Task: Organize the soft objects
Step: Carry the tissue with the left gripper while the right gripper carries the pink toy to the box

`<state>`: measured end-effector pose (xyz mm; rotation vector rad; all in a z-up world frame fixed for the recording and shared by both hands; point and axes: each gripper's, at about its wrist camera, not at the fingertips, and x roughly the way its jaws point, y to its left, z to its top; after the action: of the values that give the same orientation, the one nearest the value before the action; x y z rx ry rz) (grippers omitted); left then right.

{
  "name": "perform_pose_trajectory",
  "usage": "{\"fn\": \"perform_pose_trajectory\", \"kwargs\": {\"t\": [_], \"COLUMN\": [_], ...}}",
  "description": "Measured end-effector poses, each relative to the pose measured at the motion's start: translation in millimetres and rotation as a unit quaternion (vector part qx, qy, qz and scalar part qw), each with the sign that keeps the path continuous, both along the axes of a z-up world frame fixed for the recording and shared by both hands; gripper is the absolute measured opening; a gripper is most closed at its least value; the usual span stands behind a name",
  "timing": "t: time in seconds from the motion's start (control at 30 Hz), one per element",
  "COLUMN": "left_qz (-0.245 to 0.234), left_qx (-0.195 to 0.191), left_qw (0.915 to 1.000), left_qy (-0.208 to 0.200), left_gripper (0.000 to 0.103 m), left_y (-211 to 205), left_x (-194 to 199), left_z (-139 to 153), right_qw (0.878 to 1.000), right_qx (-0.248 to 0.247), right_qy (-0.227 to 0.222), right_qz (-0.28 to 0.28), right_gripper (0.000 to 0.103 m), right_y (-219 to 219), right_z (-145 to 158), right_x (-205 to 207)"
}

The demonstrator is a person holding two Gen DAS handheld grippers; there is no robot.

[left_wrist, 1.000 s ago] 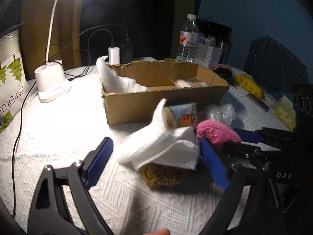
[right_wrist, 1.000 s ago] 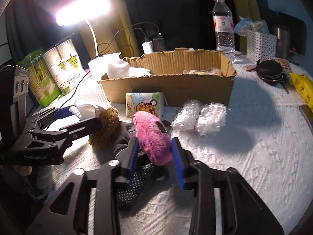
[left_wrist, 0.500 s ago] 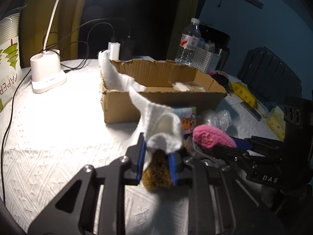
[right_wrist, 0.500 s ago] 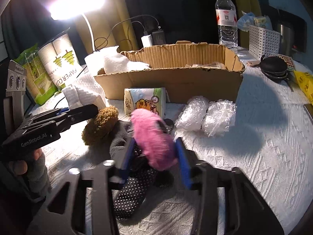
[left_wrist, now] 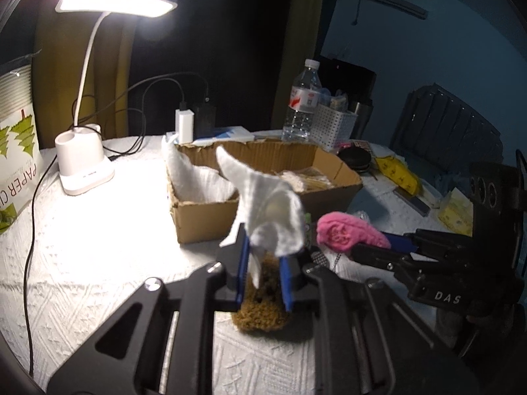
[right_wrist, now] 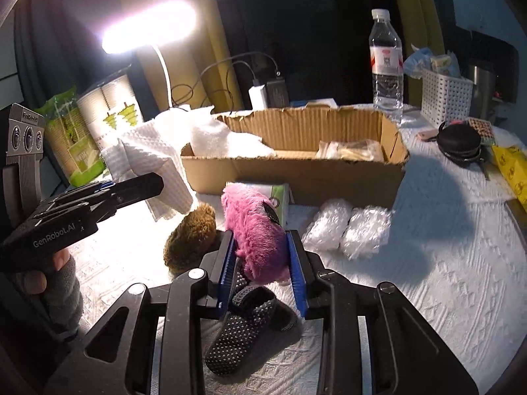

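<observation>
My left gripper (left_wrist: 263,278) is shut on a white cloth (left_wrist: 270,210) and holds it lifted above a brown fuzzy pad (left_wrist: 260,312) on the table. In the right wrist view the cloth (right_wrist: 154,168) hangs from the left gripper (right_wrist: 148,187). My right gripper (right_wrist: 263,270) is shut on a pink plush toy (right_wrist: 257,230), raised above a black dotted sock (right_wrist: 243,322). The toy also shows in the left wrist view (left_wrist: 346,233). An open cardboard box (right_wrist: 296,164) behind holds another white cloth (right_wrist: 217,138) and a packet.
Two bubble-wrap bundles (right_wrist: 346,227) and a tissue pack (right_wrist: 280,194) lie before the box. A lit desk lamp (left_wrist: 82,171), chargers, a water bottle (right_wrist: 385,65), a white basket (right_wrist: 444,95) and a black pouch (right_wrist: 461,141) stand around. A paper-cup pack (left_wrist: 16,151) stands far left.
My left gripper closed on the white cloth and lifted it off the brown pad. My right gripper raised the pink toy off the sock.
</observation>
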<state>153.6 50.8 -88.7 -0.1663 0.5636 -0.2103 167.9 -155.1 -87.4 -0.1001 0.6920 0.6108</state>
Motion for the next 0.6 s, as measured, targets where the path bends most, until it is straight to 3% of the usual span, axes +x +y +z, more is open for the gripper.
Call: {"fn": "perform_pose_trajectory", "kwargs": {"t": [0.6], "left_qz": [0.003], "left_qx": [0.028], "left_qw": [0.9995], "left_qy": [-0.017], "left_gripper": [0.017], "left_y": [-18], "left_x": [23], "left_z": [35], "right_qw": [0.999], "right_qx": [0.031], "right_qy": [-0.020], "right_qz": [-0.017], "right_gripper": [0.033], "right_y": [-33], "right_z": [30], "right_x": [18]}}
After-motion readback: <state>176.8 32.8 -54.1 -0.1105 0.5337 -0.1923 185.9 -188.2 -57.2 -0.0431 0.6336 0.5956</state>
